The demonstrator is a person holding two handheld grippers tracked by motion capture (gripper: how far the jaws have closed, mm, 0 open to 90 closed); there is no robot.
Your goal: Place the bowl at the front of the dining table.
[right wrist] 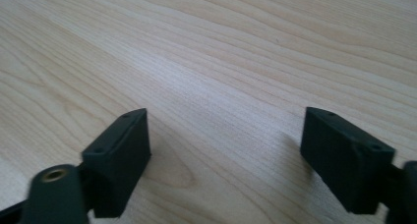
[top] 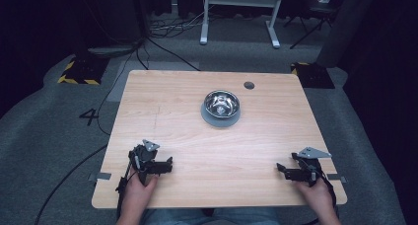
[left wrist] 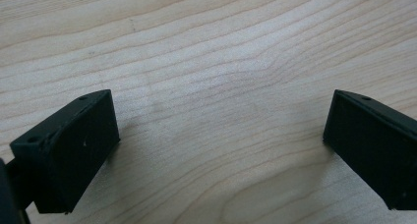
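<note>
Right gripper view: tool (right wrist: 223, 150) base cropped

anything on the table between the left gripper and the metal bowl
No. In the high view, bare wood runs from the left gripper to the metal bowl on the table.

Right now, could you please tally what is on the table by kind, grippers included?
Bowl: 1
Grey mat under it: 1
Grippers, left and right, both open and empty: 2
Total: 4
</note>
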